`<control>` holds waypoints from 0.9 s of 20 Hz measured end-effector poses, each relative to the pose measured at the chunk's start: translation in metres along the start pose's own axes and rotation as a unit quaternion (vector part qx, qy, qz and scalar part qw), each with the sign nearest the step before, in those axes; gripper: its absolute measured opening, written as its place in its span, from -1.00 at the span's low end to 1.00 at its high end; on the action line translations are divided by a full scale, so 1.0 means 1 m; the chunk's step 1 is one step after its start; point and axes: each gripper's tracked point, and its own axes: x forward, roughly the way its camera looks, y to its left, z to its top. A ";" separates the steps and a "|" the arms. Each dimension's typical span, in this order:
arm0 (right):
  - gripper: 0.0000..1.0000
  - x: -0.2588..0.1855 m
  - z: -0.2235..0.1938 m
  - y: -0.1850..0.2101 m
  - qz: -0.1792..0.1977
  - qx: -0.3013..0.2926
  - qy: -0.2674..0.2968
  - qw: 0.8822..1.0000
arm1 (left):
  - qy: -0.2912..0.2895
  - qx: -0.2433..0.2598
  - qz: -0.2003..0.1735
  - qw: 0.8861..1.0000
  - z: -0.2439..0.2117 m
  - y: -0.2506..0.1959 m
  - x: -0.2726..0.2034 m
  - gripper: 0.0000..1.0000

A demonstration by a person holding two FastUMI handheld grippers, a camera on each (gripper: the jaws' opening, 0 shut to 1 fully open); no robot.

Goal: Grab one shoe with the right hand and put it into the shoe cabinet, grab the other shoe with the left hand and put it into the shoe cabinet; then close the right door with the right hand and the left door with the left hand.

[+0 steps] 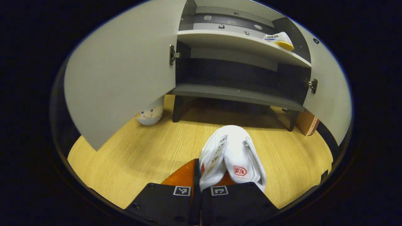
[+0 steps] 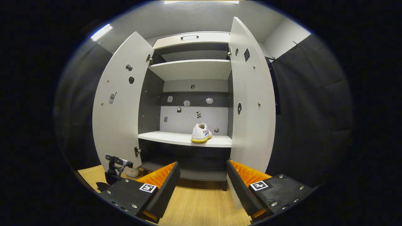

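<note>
Clamping the white canvas shoe (image 1: 230,157), toe toward the shoe cabinet (image 1: 238,97) ahead, the left gripper (image 1: 201,185) faces its shelves; right gripper (image 2: 202,185) gapes empty

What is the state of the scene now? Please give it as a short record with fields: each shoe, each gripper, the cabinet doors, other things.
first shoe: white shoe with yellow sole, standing on the middle shelf of the shoe cabinet
second shoe: white shoe, above the wooden floor, in front of the cabinet
left gripper: shut on the second shoe
right gripper: open, holding nothing, facing the cabinet
left door: open
right door: open
other things: plush toy on the floor behind the left door; cardboard box by the cabinet's right leg
</note>
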 end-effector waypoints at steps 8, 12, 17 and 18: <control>0.85 0.008 0.000 0.014 0.022 0.032 -0.011 0.999 | -0.147 -0.026 -0.039 0.988 0.179 -0.030 -0.103 -0.83; 0.84 0.007 0.004 0.013 0.019 0.039 -0.018 0.999 | -0.219 -0.041 -0.057 0.973 0.297 -0.053 -0.095 -0.83; 0.85 0.003 0.005 0.010 0.011 0.046 -0.016 0.999 | -0.216 -0.020 -0.066 0.974 0.385 -0.093 -0.013 -0.83; 0.84 0.002 0.004 0.008 0.009 0.046 -0.013 0.999 | -0.197 -0.026 -0.064 0.978 0.390 -0.098 0.012 -0.83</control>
